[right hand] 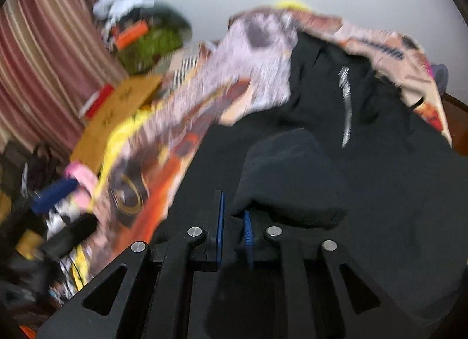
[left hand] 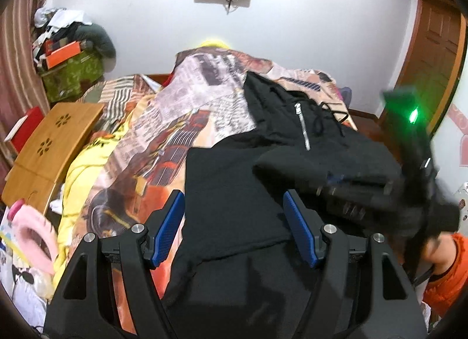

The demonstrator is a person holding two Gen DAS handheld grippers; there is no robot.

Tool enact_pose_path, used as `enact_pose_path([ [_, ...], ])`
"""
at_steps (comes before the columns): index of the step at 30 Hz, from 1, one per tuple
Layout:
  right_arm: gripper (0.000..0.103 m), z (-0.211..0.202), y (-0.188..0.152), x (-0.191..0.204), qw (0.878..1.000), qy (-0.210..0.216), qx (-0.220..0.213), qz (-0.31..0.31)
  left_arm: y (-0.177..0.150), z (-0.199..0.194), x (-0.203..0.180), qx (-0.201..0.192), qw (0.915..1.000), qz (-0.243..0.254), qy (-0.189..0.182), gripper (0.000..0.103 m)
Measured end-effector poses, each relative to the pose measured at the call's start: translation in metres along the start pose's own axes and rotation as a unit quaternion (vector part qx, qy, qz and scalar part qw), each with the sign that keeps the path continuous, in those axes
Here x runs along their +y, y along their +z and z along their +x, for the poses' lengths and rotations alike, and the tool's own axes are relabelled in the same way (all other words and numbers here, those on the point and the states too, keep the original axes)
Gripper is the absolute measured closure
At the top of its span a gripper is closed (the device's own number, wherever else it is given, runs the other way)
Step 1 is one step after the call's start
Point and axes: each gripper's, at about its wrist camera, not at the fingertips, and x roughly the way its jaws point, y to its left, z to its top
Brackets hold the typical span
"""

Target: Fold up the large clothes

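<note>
A large black hoodie [left hand: 234, 192] with a silver zipper [left hand: 302, 125] lies spread on the bed. My left gripper [left hand: 234, 227] is open and empty, its blue pads [left hand: 169, 224] either side of the hoodie's near part. My right gripper [right hand: 234, 222] is shut on a fold of the black hoodie [right hand: 289, 181] and holds it lifted over the body of the garment; that view is motion-blurred. The right gripper also shows blurred at the right of the left wrist view [left hand: 380, 192].
A patterned orange and grey bedcover [left hand: 181, 122] lies under the hoodie. A wooden lap table [left hand: 49, 145] and pink slipper [left hand: 32, 233] sit at the left. A clutter pile [left hand: 70, 55] stands in the far left corner. A wooden door [left hand: 433, 55] is at right.
</note>
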Motion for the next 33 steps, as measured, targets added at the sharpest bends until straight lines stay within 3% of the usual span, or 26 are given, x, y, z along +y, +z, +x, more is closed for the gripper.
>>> enact_pose_path([
  [3,0.09,0.02,-0.014,0.007,0.999,-0.007,0.038,-0.015,-0.009,0.007,0.009,0.02,0.9997,-0.013,-0.003,0.034],
  [7,0.075,0.028,-0.026,0.001,0.995,0.008,0.1,-0.005,-0.022,0.024,0.015,0.057,0.9975,-0.036,-0.021,0.034],
  [9,0.069,0.021,-0.03,-0.002,0.994,0.017,0.105,0.002,-0.028,0.034,0.014,0.079,0.9951,-0.048,-0.035,0.035],
  [12,0.057,0.001,-0.034,-0.007,0.996,0.012,0.089,-0.006,-0.035,0.047,0.011,0.104,0.9909,-0.065,-0.055,0.034],
  [17,0.055,-0.036,-0.035,-0.023,0.999,-0.006,0.044,-0.013,-0.035,0.062,-0.008,0.125,0.9865,-0.07,-0.079,0.034],
  [24,0.05,-0.092,-0.036,-0.075,0.996,-0.087,-0.029,0.012,-0.02,0.086,-0.071,0.136,0.9873,0.022,-0.079,0.034],
  [26,0.046,-0.103,-0.039,-0.093,0.992,-0.112,-0.042,0.028,-0.022,0.097,-0.085,0.142,0.9863,0.05,-0.068,0.034],
  [30,0.045,-0.118,-0.049,-0.129,0.985,-0.15,-0.052,0.071,-0.033,0.125,-0.109,0.156,0.9813,0.112,-0.011,0.034],
  [33,0.045,-0.118,-0.058,-0.152,0.981,-0.16,-0.043,0.1,-0.034,0.134,-0.108,0.149,0.9813,0.122,-0.005,0.033],
])
